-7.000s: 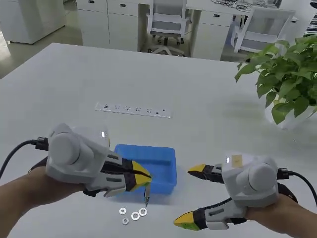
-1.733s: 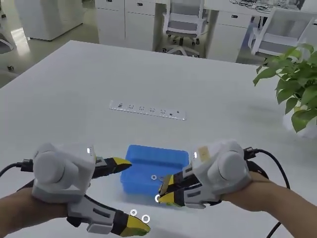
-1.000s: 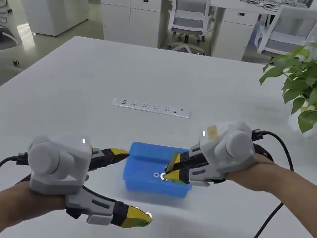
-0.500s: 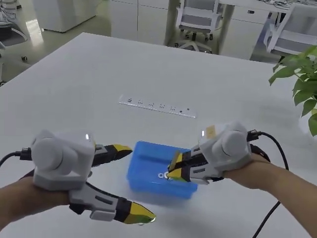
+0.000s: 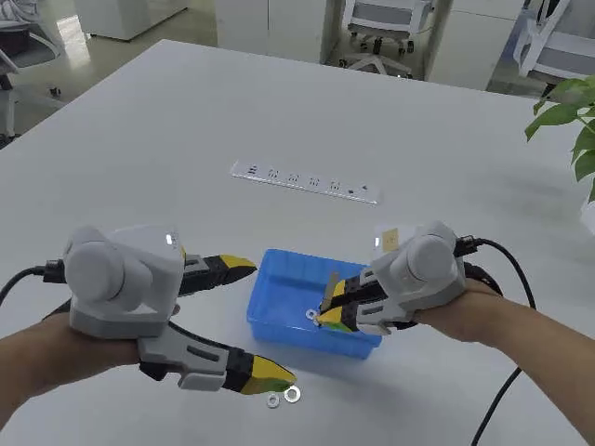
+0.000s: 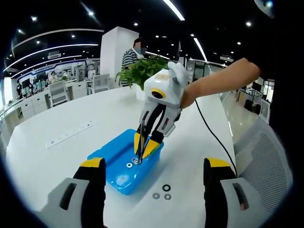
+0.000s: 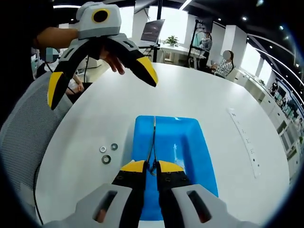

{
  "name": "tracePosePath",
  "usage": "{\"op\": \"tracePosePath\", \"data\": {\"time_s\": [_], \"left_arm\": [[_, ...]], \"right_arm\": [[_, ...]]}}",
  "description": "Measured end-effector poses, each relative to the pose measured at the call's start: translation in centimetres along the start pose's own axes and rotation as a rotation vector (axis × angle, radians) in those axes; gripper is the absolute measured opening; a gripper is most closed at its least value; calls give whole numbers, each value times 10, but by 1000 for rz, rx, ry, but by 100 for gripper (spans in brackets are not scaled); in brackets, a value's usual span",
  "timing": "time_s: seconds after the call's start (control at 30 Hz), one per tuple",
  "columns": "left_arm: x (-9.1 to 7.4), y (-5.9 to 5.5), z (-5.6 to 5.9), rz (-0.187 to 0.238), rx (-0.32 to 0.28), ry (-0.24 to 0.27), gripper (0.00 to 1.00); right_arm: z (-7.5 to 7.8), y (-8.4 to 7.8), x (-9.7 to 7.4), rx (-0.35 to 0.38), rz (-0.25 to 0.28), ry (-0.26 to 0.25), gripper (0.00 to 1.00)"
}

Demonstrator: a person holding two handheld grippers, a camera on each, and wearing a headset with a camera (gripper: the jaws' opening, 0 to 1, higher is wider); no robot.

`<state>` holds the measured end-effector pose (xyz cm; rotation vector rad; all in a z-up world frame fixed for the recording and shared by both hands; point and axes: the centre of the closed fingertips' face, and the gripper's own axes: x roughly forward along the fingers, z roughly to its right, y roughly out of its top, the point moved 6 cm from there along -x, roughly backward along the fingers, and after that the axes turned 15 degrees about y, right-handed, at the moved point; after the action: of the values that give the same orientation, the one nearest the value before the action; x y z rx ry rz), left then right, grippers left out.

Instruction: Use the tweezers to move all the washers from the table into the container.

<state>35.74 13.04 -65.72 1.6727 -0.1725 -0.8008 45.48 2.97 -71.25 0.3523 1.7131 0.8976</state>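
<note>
A blue tray (image 5: pixel 307 338) sits on the white table between the grippers. My right gripper (image 5: pixel 327 314) is shut on thin metal tweezers (image 7: pixel 153 137), whose tips point down inside the tray (image 7: pixel 199 156) beside a washer (image 5: pixel 310 314). In the left gripper view the tweezers (image 6: pixel 141 138) end near two washers (image 6: pixel 129 165) lying in the tray (image 6: pixel 107 156). Three loose washers (image 6: pixel 166 188) lie on the table by the tray's near corner, also seen as washers (image 7: pixel 106 158) and washers (image 5: pixel 292 395). My left gripper (image 5: pixel 256 321) is open with nothing between its jaws, just left of the tray.
A white power strip (image 5: pixel 305 182) lies on the table beyond the tray. A potted plant (image 5: pixel 572 121) stands at the far right. Office chairs (image 5: pixel 386 28) and desks lie past the table's far edge. A cable (image 5: pixel 507 279) trails from the right gripper.
Seven seconds ago the left gripper was shut on the tweezers over the loose washers; now it is open. The right gripper, shut on the tweezers, has moved from the table washers into the tray.
</note>
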Motion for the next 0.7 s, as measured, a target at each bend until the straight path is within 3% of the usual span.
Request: {"op": "tracePosePath", "data": {"time_s": [0.5, 0.7], "left_arm": [[13, 3, -8, 18, 1, 1, 79], [19, 6, -14, 15, 28, 1, 64]], "right_arm": [[11, -6, 9, 27, -6, 6, 10], [12, -8, 11, 42, -12, 8, 10]]}}
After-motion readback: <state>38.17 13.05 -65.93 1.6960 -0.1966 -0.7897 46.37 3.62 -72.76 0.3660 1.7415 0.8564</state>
